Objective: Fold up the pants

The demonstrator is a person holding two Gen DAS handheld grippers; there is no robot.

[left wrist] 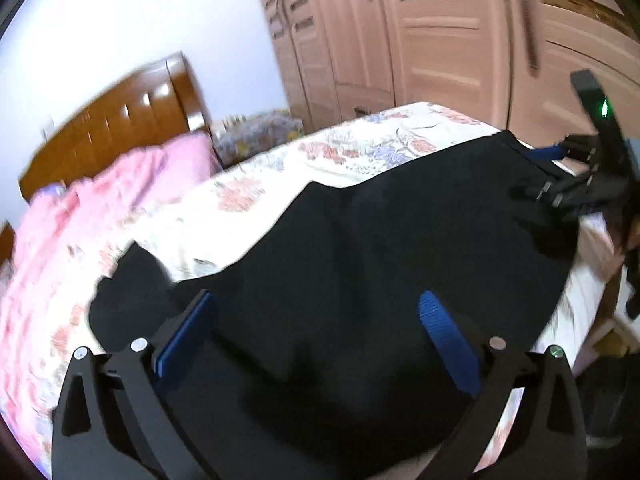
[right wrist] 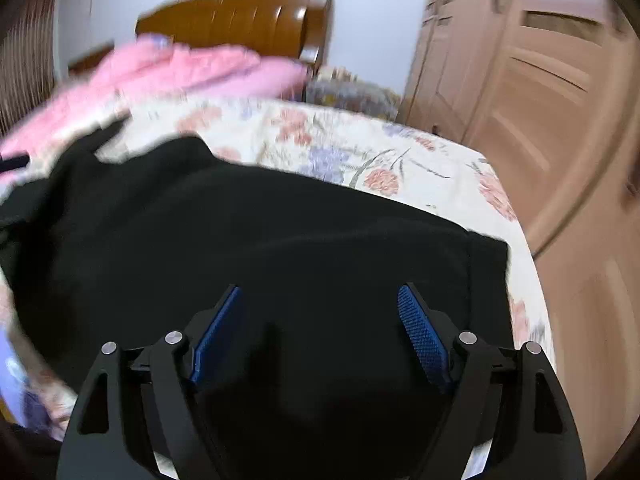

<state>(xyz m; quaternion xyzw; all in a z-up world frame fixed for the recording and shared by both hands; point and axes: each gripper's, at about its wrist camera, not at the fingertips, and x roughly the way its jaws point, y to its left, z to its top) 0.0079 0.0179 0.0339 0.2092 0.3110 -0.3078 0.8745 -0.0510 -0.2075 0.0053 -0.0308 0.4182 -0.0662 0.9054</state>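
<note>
Black pants (left wrist: 360,248) lie spread across a bed with a floral sheet (left wrist: 280,168). My left gripper (left wrist: 316,304) hovers over them with its blue pads wide apart and nothing between them. At the right edge of the left wrist view, my right gripper (left wrist: 540,172) hangs over the pants' far end. In the right wrist view the pants (right wrist: 280,240) fill the middle, and my right gripper (right wrist: 320,292) stands open above the cloth, holding nothing. Both views are blurred.
A pink blanket (left wrist: 92,208) is bunched at the head of the bed by a brown wooden headboard (left wrist: 120,120). Light wooden wardrobe doors (left wrist: 440,40) stand beyond the bed. The bed's edge (right wrist: 536,280) drops off to the right.
</note>
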